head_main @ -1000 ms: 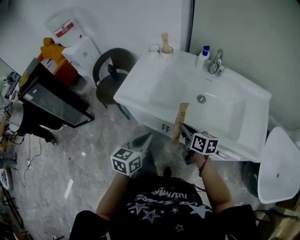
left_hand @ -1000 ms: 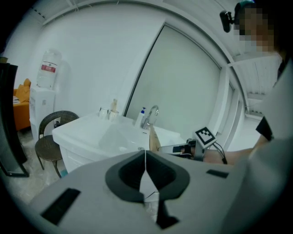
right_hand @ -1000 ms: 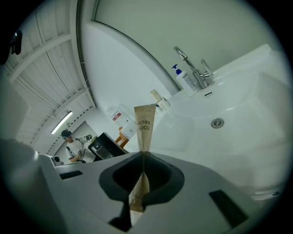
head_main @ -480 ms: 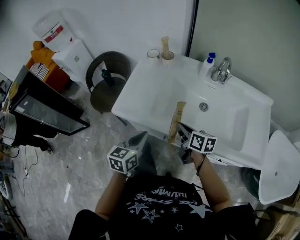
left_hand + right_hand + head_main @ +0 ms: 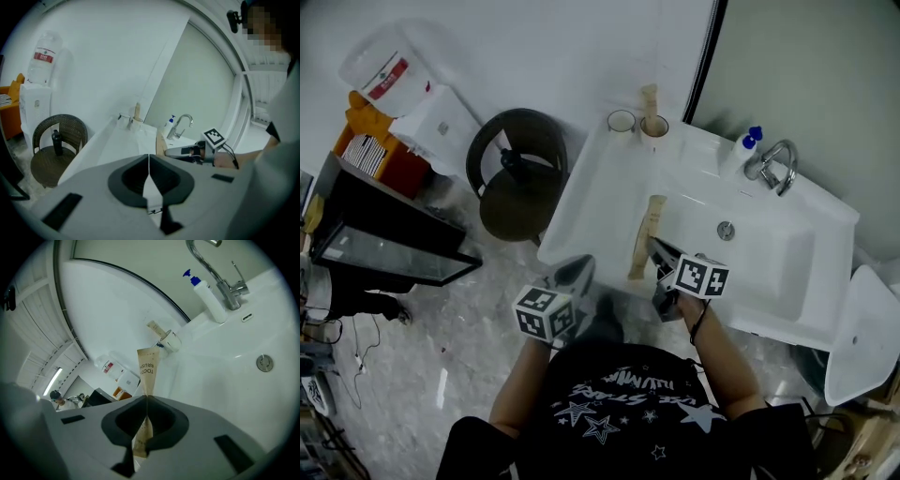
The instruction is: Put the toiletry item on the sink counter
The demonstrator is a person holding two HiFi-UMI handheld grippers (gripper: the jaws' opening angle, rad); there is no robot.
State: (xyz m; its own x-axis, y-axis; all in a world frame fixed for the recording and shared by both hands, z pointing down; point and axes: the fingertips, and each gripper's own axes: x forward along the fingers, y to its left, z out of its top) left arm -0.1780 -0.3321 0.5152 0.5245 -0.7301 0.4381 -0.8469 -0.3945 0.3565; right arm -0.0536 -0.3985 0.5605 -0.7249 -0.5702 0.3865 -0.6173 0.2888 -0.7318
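A tan paper toothbrush packet (image 5: 643,236) stands upright in my right gripper (image 5: 659,253), which is shut on its lower part. It hangs over the left part of the white sink counter (image 5: 591,202), at the basin's edge. In the right gripper view the packet (image 5: 146,369) rises from the closed jaws of the right gripper (image 5: 146,401), with the counter (image 5: 220,385) beyond it. My left gripper (image 5: 573,273) is shut and empty, low in front of the counter's front edge. In the left gripper view the left gripper (image 5: 149,158) has its jaws together, and the packet (image 5: 160,144) shows past them.
A faucet (image 5: 773,164) and a blue-capped soap bottle (image 5: 748,145) stand at the back of the sink. Two cups (image 5: 637,123) sit at the back left corner. A dark wicker chair (image 5: 517,173), a water dispenser (image 5: 431,112) and a black cabinet (image 5: 384,239) are to the left.
The person has stepped closer to the sink. My right gripper has carried the packet from the front edge inward over the counter. The left gripper has stayed low and shut.
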